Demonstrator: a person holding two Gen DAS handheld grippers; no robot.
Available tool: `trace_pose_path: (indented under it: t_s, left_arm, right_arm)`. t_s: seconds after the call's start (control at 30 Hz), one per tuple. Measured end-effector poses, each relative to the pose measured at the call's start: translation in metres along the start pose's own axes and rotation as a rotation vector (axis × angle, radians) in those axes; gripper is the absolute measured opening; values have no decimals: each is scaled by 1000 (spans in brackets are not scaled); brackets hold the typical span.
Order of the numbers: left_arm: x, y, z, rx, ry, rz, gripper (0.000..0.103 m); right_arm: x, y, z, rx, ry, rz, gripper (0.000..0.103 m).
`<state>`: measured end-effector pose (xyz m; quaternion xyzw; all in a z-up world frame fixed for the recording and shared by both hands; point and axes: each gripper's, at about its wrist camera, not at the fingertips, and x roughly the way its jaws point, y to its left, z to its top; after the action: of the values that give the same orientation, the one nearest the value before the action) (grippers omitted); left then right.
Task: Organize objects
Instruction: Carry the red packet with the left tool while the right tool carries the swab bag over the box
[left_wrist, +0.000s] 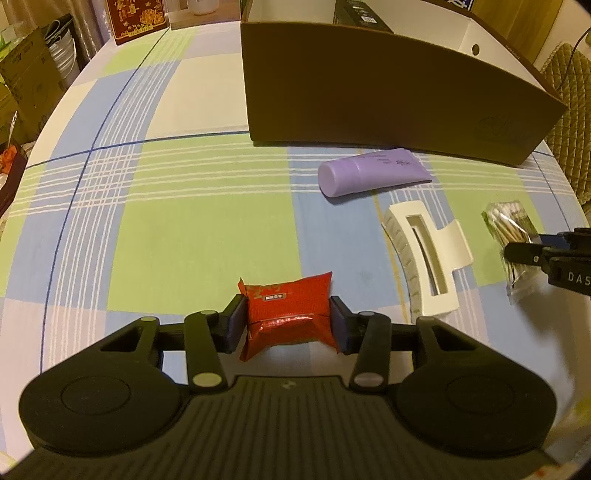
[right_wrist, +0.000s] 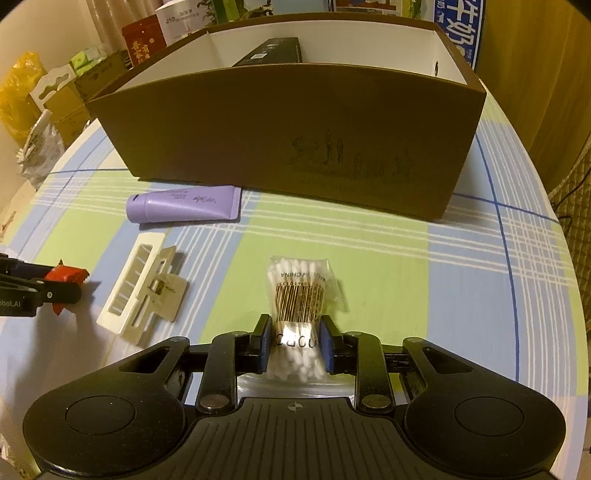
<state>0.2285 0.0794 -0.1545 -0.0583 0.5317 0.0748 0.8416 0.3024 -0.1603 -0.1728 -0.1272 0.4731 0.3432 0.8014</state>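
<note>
On the checked tablecloth (left_wrist: 207, 221), the left gripper (left_wrist: 288, 325) pinches a red packet (left_wrist: 288, 314) and the right gripper (right_wrist: 295, 343) a cotton-swab bag (right_wrist: 299, 291); next, lift both into the box (right_wrist: 288, 140) ahead.

Tablecloth (left_wrist: 184, 221) looks like matt woven cloth. Brown box (right_wrist: 295, 129): matt cardboard, white inside. Red packet (left_wrist: 290, 314): glossy crinkled foil. Purple tube (left_wrist: 369, 171): smooth plastic. Hair clip (left_wrist: 424, 254): glossy plastic. Cotton swab bag (right_wrist: 301, 295): clear film, probably plastic.
</note>
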Motion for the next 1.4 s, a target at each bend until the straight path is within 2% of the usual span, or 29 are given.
trace_pose_path:
  t_s: [0.33,0.73,1.03,1.4]
  left_arm:
    - [-20,-6,3,3,-37,-11,42]
    - [-50,-22,21,28,-119,-40,42]
    - [-66,-32,49,56,-183,-45,42]
    - [-80,-41,96,95,-279,-53,42]
  right_arm:
    - [-21,2,4,24,-34,37,22]
    - [-53,8,23,36,-112,90,22]
    - [-77,4,49,45,-186,131,22]
    - [-96,-7,89,47,-279,138,22]
